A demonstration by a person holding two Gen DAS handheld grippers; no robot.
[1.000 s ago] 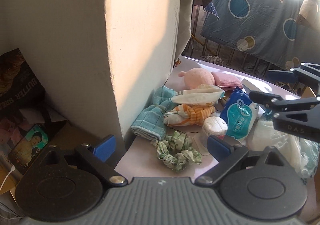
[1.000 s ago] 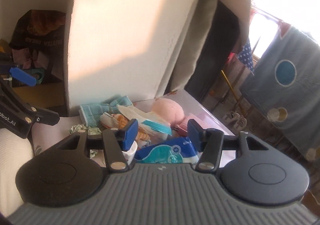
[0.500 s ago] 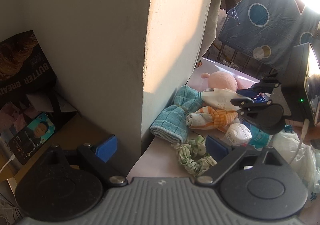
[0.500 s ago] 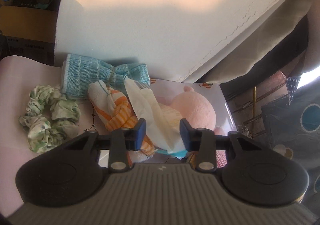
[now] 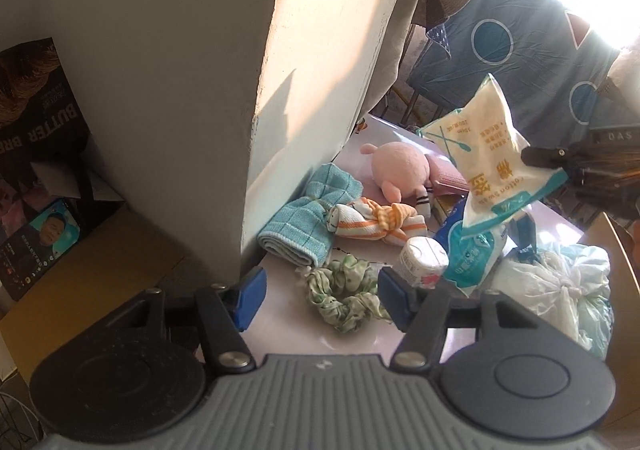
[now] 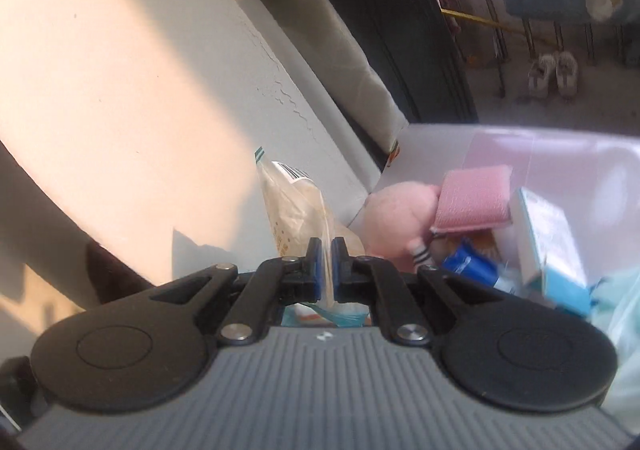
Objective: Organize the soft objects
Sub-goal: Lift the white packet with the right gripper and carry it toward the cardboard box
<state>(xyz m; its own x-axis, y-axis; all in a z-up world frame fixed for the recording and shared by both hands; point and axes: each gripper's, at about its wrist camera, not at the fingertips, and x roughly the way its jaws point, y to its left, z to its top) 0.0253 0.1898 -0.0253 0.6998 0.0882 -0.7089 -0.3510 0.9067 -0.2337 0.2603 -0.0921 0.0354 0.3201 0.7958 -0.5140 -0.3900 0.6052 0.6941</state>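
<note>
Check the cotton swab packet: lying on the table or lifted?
Lifted: the cotton swab packet hangs above the clutter, pinched by the right gripper.

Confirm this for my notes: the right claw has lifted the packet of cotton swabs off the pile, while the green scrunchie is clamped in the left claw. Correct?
Not quite. The left wrist view shows the green scrunchie lying loose on the table, between the left claw's closing jaws but not clamped. The right claw does hold the packet of cotton swabs lifted off the pile.

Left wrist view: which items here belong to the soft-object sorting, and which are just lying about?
Part of the job:
cotton swab bag, held in the shut right gripper
pink plush toy
teal towel
green scrunchie
striped cloth

Just lying about:
phone
cardboard box
hanging blue sheet
</note>
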